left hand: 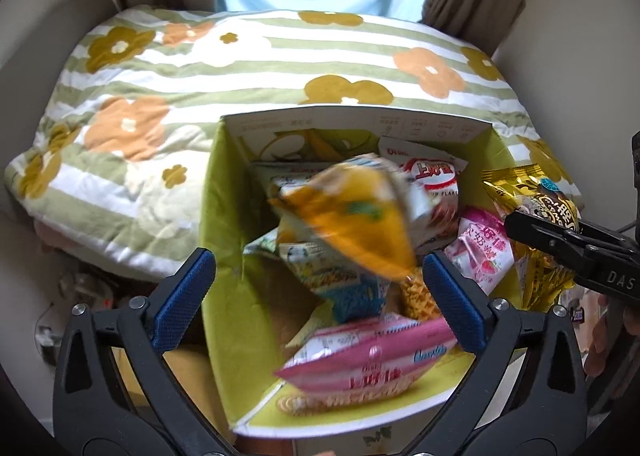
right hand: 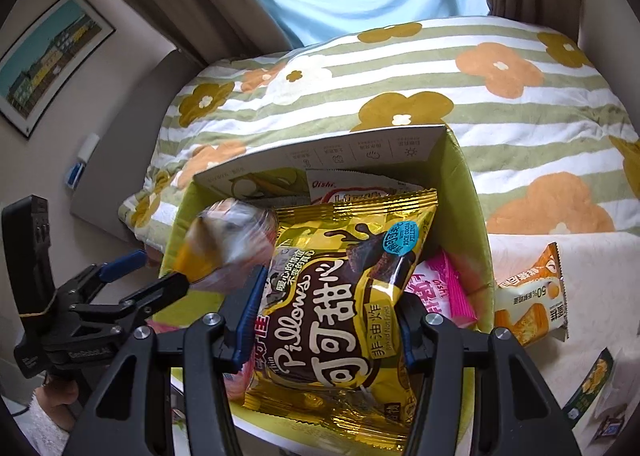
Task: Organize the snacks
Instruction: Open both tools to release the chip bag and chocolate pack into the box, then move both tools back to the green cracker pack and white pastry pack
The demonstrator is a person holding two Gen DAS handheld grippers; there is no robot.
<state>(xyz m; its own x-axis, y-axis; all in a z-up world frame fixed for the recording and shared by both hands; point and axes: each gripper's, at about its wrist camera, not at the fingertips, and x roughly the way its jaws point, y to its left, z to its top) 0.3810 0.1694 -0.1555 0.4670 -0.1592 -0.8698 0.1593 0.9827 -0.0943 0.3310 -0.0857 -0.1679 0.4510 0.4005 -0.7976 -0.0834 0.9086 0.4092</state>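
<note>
A green cardboard box (left hand: pixel 216 192) (right hand: pixel 360 148) stands open below both grippers, with several snack bags inside: a pink one (left hand: pixel 372 360), a red-and-white one (left hand: pixel 432 176) and a blue-yellow one (left hand: pixel 348 288). My left gripper (left hand: pixel 320 260) (right hand: pixel 160 268) is open wide over the box. A blurred orange snack bag (left hand: pixel 360 216) (right hand: pixel 224 240) is loose in the air between and beyond its blue pads, which do not touch it. My right gripper (right hand: pixel 332 292) (left hand: pixel 520 224) is shut on a gold cocoa Pillows bag (right hand: pixel 340 296) (left hand: pixel 532 188) above the box's right side.
A floral striped quilt (left hand: pixel 200 76) lies behind the box. To the right, on a white cloth, lie an orange snack pack (right hand: pixel 532 296) and a dark green pack (right hand: pixel 596 376). A framed picture (right hand: pixel 48 60) hangs on the left wall. Curtains hang at the back.
</note>
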